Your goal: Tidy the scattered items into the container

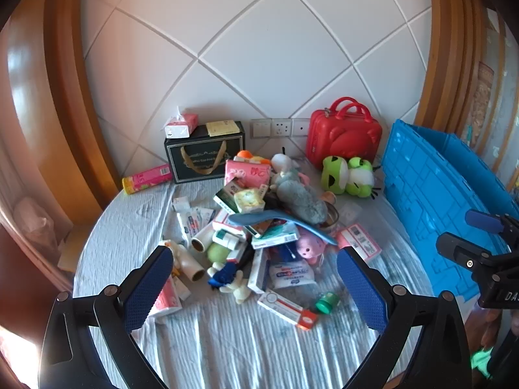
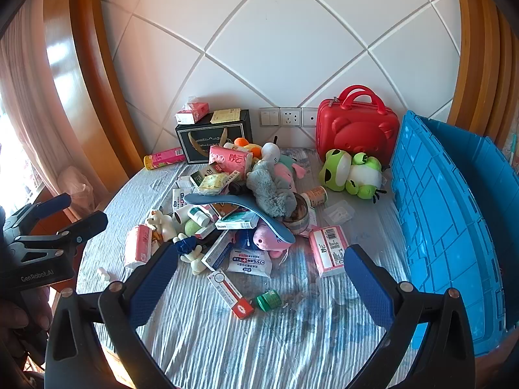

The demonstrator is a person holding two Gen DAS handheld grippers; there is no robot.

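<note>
A pile of scattered items lies on a striped grey cloth (image 1: pixel 227 340): a grey plush (image 1: pixel 301 197), a blue insole (image 1: pixel 275 220), a pink plush (image 1: pixel 311 246), medicine boxes, tissue packs, a red-and-white box (image 1: pixel 287 309) and a green cap (image 1: pixel 327 303). The blue crate (image 1: pixel 431 194) stands at the right, also in the right wrist view (image 2: pixel 454 214). My left gripper (image 1: pixel 253 288) is open and empty above the pile's near edge. My right gripper (image 2: pixel 262 287) is open and empty above the red-and-white box (image 2: pixel 230 293) and green cap (image 2: pixel 268 300).
A red bear case (image 1: pixel 343 133), a green frog plush (image 1: pixel 347 176), a black gift box (image 1: pixel 204 154) with tissues on it and a pink tube (image 1: pixel 146 180) sit at the back by the white wall. Wooden frames flank both sides.
</note>
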